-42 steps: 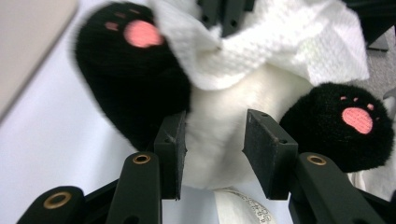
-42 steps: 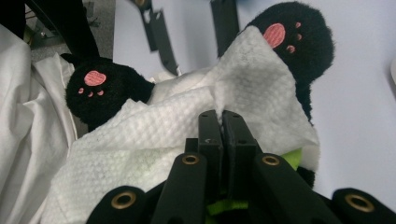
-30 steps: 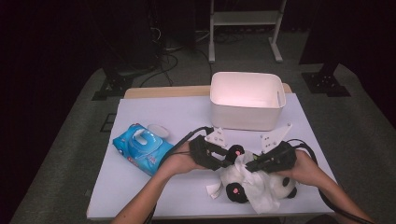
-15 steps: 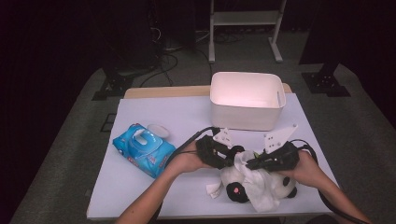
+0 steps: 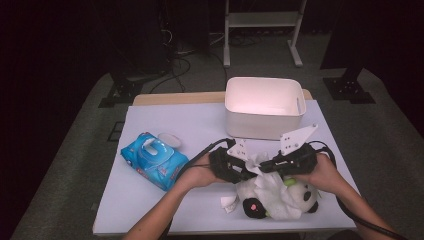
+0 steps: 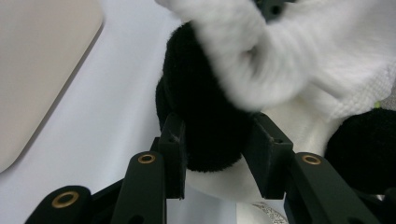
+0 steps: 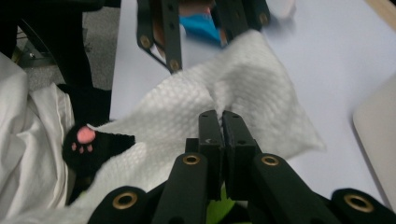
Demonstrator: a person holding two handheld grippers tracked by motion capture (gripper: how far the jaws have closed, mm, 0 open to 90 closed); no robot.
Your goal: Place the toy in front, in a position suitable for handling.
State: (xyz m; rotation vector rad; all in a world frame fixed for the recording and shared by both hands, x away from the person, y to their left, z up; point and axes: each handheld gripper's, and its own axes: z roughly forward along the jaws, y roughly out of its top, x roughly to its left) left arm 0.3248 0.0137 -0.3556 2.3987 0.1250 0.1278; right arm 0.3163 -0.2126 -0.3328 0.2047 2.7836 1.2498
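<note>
Just in front of the white bin (image 5: 263,107), the left gripper (image 6: 217,154) is closing around the panda toy's (image 5: 280,197) black limb, while the right gripper (image 7: 221,140) is pinching the white wipe (image 7: 224,102) tightly over the toy.

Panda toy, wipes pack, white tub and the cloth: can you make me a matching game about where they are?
Things:
1. panda toy
2. wipes pack
3. white tub
4. white cloth

Places:
A. at the table's far edge
B. pinched in the right gripper
C. on the table's left part
D. black limb between the left gripper jaws

Pairs: 1-D, 2-C, 3-A, 4-B
</note>
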